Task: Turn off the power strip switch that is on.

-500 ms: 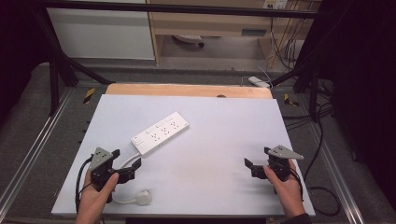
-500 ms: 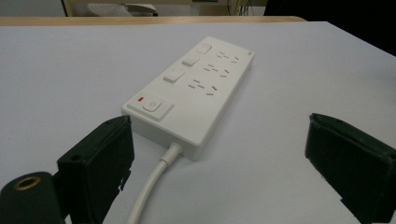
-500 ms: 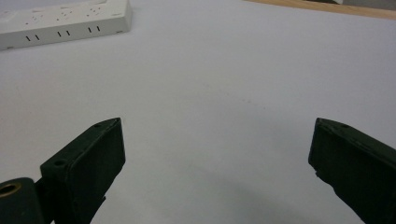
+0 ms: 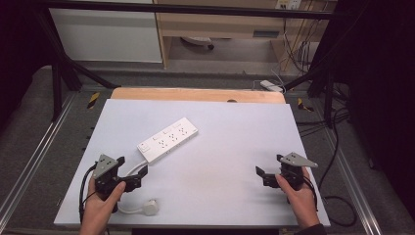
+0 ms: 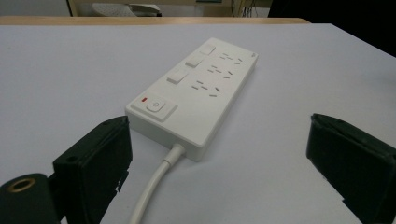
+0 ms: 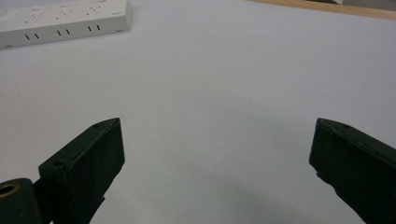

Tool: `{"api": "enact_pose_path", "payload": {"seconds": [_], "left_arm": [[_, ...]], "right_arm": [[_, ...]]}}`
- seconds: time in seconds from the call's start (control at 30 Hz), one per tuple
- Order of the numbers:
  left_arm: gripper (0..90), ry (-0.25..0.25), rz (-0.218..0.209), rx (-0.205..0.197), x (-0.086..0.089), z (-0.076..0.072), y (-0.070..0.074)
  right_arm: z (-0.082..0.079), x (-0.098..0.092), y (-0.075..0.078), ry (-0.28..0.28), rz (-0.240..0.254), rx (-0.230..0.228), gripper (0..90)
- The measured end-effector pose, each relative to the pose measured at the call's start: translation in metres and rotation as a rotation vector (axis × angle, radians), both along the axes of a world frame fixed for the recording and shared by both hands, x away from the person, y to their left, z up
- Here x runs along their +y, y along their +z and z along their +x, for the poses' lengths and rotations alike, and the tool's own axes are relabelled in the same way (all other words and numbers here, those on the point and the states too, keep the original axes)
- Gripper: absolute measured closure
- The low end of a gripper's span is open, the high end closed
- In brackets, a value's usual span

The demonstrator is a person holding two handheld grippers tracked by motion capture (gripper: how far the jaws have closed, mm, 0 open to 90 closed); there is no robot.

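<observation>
A white power strip (image 4: 169, 139) lies at an angle on the white table top, left of centre. Its white cord (image 4: 128, 171) runs back to a white plug (image 4: 149, 208) near the front edge. My left gripper (image 4: 139, 177) is open and rests low just short of the strip's switch end. In the left gripper view the strip (image 5: 196, 93) and its cord (image 5: 154, 186) lie ahead between the wide-apart jaws of my left gripper (image 5: 219, 128), untouched. My right gripper (image 4: 262, 176) stands open at the front right over bare table. The right gripper view shows my right gripper (image 6: 217, 126) with nothing between its jaws and the strip (image 6: 65, 18) far off.
A wooden strip (image 4: 195, 94) borders the far edge of the table top (image 4: 235, 147). Metal frame rails (image 4: 337, 161) run along both sides. Cables and another power strip (image 4: 271, 85) lie on the floor beyond the far right corner.
</observation>
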State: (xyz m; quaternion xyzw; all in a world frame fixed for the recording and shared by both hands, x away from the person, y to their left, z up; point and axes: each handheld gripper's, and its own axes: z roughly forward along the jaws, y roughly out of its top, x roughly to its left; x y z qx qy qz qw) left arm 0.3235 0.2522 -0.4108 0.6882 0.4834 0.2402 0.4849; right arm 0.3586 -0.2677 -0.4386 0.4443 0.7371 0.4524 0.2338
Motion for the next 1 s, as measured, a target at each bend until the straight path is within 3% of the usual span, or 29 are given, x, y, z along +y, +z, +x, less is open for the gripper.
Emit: {"api": "enact_pose_path", "payload": {"seconds": [0.27,0.53,1.0], "left_arm": [[7.1,-0.006,-0.038,-0.014,0.003,-0.004,0.005],[6.2,-0.005,-0.050,-0.021,0.003,-0.010,0.008],[6.2,0.004,-0.075,-0.101,0.001,-0.008,0.025]], "right_arm": [[-0.001,0.001,0.001,0.007,0.003,0.005,3.6],[-0.002,0.003,0.001,0.016,-0.003,0.005,3.5],[-0.002,0.003,0.001,0.022,-0.010,0.008,3.3]]}}
